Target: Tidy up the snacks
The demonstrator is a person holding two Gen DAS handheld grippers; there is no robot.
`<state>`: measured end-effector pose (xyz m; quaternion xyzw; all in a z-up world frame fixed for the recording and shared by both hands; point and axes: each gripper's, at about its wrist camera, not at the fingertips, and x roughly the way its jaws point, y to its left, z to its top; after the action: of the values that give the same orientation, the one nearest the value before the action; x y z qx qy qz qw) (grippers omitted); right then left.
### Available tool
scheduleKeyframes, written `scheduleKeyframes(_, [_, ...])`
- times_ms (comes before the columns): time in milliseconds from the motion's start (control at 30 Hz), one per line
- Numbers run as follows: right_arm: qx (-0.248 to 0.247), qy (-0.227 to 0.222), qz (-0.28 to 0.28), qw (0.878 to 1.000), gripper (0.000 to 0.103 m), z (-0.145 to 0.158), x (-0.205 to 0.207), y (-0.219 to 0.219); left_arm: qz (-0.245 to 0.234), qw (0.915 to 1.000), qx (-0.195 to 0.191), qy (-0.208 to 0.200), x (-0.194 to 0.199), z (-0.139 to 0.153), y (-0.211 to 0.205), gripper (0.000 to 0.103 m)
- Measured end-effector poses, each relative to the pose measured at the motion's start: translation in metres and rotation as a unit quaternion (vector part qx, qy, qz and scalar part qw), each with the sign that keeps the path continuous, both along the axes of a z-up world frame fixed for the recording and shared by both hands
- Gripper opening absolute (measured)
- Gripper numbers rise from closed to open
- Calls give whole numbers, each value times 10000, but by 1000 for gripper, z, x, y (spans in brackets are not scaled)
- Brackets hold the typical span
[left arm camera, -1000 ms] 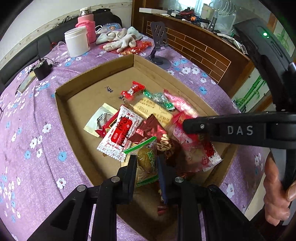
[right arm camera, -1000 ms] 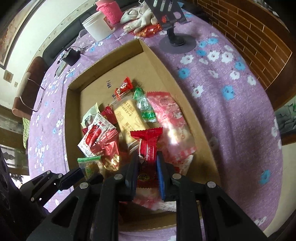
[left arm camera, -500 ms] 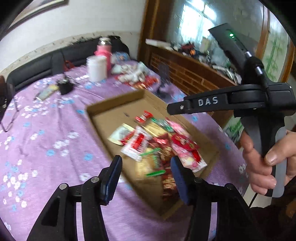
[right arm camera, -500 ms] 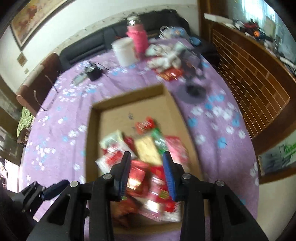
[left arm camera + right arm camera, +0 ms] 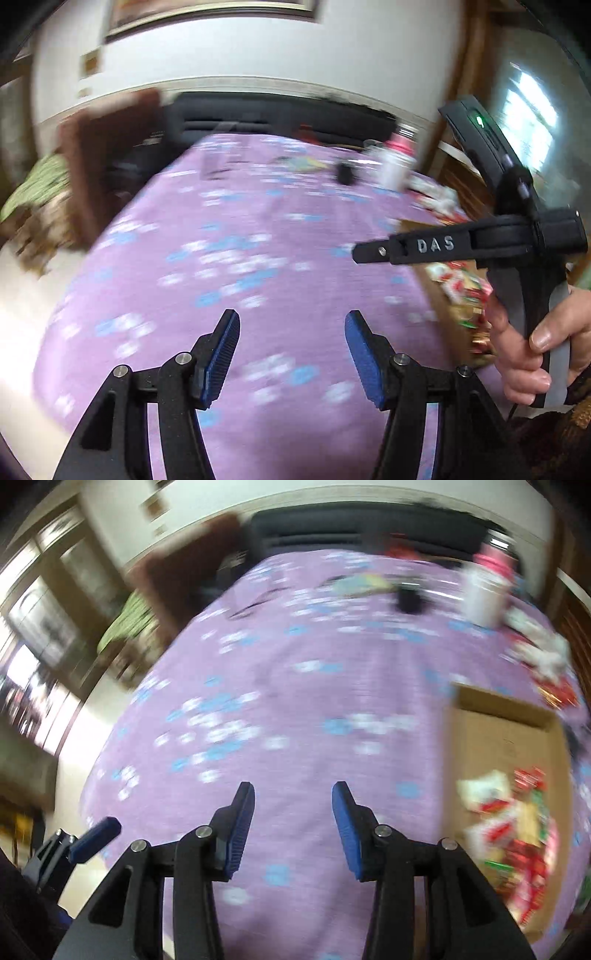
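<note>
A shallow cardboard box [image 5: 495, 716] lies at the right of the purple flowered tablecloth, with a pile of snack packets [image 5: 513, 827] in its near end. In the left wrist view the box and snacks [image 5: 461, 288] show at the right edge, partly hidden behind the right gripper's body [image 5: 461, 245]. My left gripper [image 5: 291, 325] is open and empty over bare cloth. My right gripper [image 5: 293, 797] is open and empty, left of the box. Both views are blurred by motion.
A white jar [image 5: 484, 594] and a pink bottle [image 5: 495, 559] stand at the table's far side, with a small black object [image 5: 410, 598] and loose packets [image 5: 543, 657] near them. A dark sofa [image 5: 351, 528] and a brown chair [image 5: 107, 155] border the table.
Both grippers have let go of their snacks, opened wide, pulled back from the box and swung left. The box has slid to the right edge of both views.
</note>
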<state>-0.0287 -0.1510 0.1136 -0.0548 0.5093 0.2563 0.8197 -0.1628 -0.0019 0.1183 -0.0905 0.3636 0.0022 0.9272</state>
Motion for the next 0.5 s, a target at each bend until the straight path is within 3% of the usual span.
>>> scheduleKeyframes(200, [-144,306,1185,9924,43,-23,-37,98,1386,9903,36,-43,-71,0,57,63])
scheduleKeyframes(500, [-132,456,2761,9600,44,-32,-117,189,2886,9574,98,-13,-157,-8,90,65])
